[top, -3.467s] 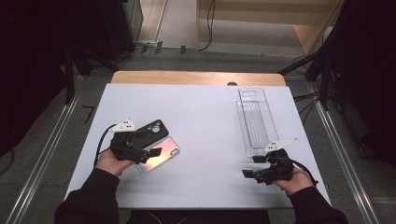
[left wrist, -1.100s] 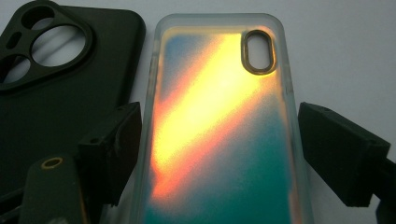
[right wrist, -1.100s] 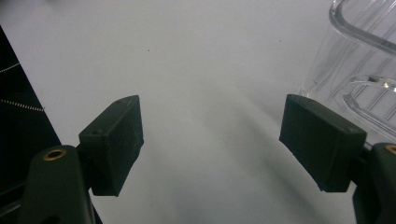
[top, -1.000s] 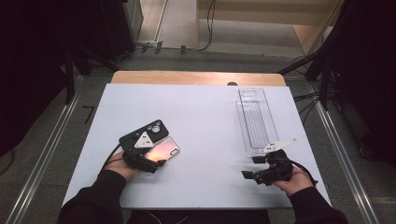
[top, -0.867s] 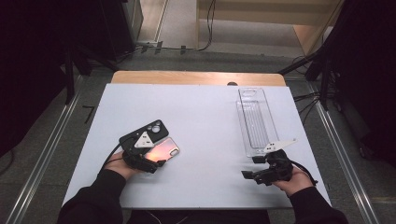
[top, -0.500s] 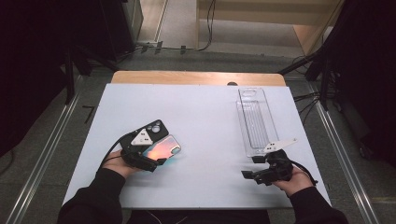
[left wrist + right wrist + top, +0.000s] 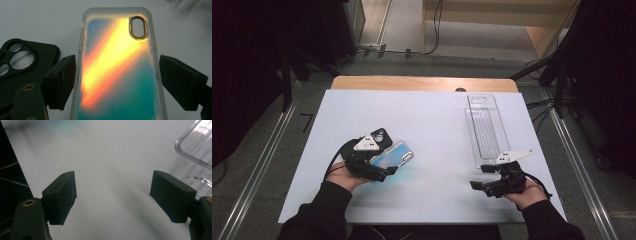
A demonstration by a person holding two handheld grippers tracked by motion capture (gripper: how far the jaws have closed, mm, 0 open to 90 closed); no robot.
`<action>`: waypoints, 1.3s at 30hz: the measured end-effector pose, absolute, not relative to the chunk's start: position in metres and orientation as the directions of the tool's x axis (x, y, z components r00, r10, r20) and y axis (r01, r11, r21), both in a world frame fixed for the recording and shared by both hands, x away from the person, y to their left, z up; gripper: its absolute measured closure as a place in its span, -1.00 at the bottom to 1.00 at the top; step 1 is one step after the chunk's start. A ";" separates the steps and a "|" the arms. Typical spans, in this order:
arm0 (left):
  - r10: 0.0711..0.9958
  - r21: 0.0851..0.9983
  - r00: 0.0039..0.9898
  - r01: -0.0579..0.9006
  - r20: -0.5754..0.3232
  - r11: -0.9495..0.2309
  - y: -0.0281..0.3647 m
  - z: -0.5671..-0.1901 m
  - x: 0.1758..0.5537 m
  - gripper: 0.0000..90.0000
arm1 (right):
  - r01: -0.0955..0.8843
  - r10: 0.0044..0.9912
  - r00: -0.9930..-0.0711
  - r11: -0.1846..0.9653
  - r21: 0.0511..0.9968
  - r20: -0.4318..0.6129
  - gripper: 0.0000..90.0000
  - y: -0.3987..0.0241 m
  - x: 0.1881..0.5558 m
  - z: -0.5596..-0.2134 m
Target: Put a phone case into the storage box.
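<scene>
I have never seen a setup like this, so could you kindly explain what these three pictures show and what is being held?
A person sits at a white table, holding a hand-held two-jaw gripper in each hand. One picture looks down from above; the other two come from cameras riding on each gripper, looking along its black jaws. The left gripper has its jaws on either side of an iridescent phone case, lifted a little; the near jaw touches its edge, but I cannot tell whether the other presses. A black phone case lies beside it. The right gripper is open and empty, resting near a long clear plastic tray.
</scene>
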State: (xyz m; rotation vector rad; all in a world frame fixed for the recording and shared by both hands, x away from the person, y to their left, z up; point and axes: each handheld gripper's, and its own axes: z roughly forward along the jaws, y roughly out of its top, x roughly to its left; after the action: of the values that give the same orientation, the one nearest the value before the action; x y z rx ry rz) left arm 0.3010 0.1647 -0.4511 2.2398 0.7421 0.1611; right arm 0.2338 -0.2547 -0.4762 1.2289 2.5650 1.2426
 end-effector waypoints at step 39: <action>0.646 0.810 0.739 0.491 -0.191 -0.321 0.100 -0.447 0.304 -0.63 | 0.656 0.675 -0.650 0.267 0.706 0.349 -0.58 -0.213 0.245 -0.449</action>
State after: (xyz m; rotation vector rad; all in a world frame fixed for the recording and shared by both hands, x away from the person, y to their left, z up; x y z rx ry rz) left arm 0.3035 0.0999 -0.4473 1.9863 0.8637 0.2057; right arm 0.2448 -0.2130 -0.4495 1.3047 2.4832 1.3668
